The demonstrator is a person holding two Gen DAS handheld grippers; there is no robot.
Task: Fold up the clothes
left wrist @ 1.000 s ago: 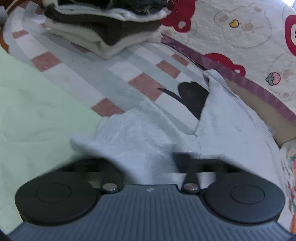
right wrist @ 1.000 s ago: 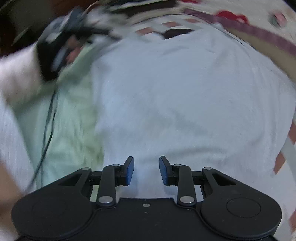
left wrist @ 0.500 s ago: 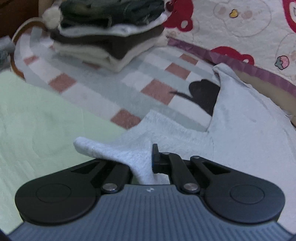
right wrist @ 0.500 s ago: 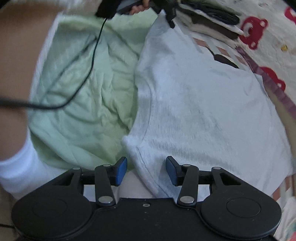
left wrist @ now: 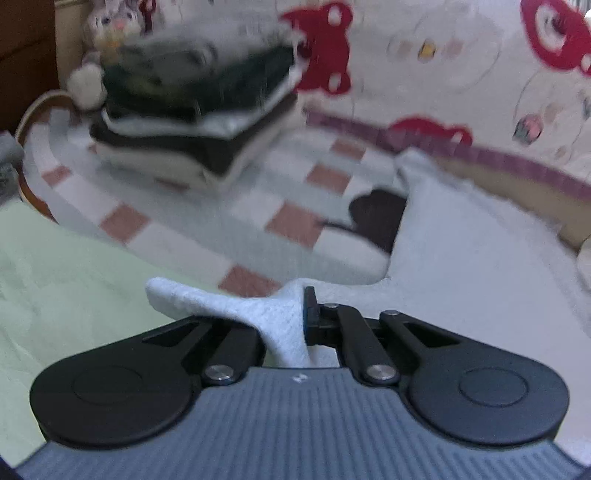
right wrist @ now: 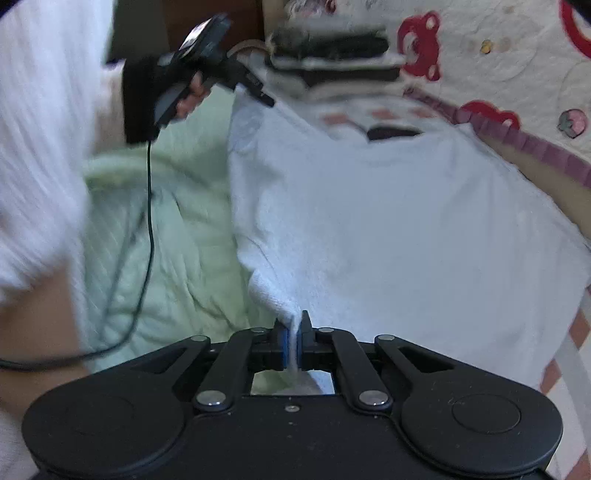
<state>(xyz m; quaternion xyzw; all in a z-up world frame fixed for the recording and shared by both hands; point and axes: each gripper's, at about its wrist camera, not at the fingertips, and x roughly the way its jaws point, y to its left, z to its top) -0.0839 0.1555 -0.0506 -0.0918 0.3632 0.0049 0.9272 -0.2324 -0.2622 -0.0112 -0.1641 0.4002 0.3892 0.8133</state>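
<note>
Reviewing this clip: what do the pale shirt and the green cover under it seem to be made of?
Shirt: seemingly soft cotton knit, matte, slightly fuzzy; it bunches limply where the right gripper and left gripper pinch it. Green cover: probably quilted cotton or polyester, matte, with stitched lines and puffy wrinkles; blur leaves the fibre open.

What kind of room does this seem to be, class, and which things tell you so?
Probably a bedroom: a bear-print quilt, a soft toy rabbit behind a stack of folded clothes, and a pale shirt spread on bedding.

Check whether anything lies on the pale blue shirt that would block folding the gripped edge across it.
Nothing visible does. The left gripper and right gripper both pinch the pale blue shirt, whose spread surface looks bare.
</note>
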